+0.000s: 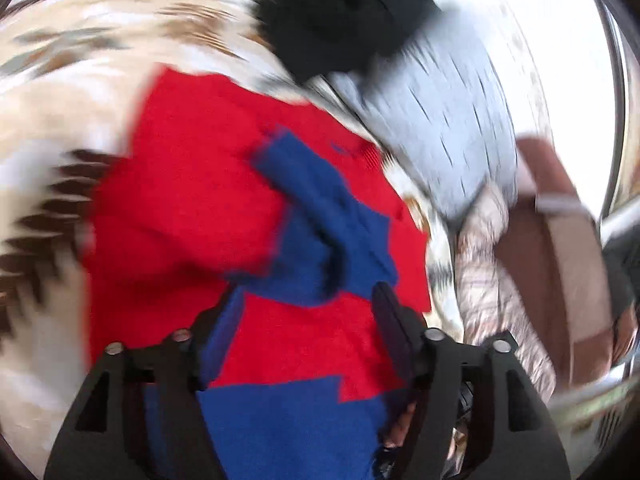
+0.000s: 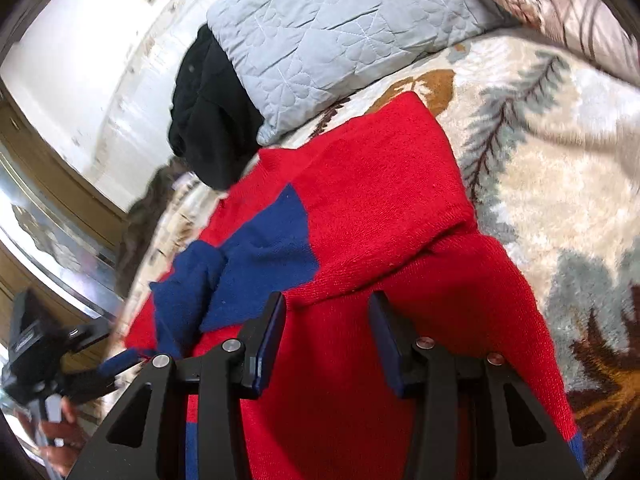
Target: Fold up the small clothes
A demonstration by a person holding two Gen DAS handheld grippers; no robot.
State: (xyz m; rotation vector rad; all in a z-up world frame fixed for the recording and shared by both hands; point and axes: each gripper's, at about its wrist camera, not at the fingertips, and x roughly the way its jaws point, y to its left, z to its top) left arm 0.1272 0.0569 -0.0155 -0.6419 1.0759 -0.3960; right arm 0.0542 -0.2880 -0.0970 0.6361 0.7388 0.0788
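A red knit sweater (image 1: 192, 200) with blue sleeves lies on a patterned blanket (image 1: 72, 92). One blue sleeve (image 1: 320, 216) is folded across its chest. My left gripper (image 1: 304, 312) hovers over the sweater's lower part, jaws wide apart and open, and the view is blurred. From the right wrist the sweater (image 2: 380, 208) runs away from me with the blue sleeve (image 2: 256, 256) bunched at the left. My right gripper (image 2: 327, 312) stands open just above the red body, pads not pressing on it. The left gripper (image 2: 92, 360) shows at the lower left, a blue cuff (image 2: 120, 360) between its fingertips.
A pale blue quilted pillow (image 2: 340, 24) and a black garment (image 2: 208, 120) lie beyond the sweater's far end. A second patterned pillow (image 2: 560, 4) sits at the far right. A person's hand (image 2: 60, 440) holds the left gripper. The bed edge and a wooden frame (image 2: 60, 184) run along the left.
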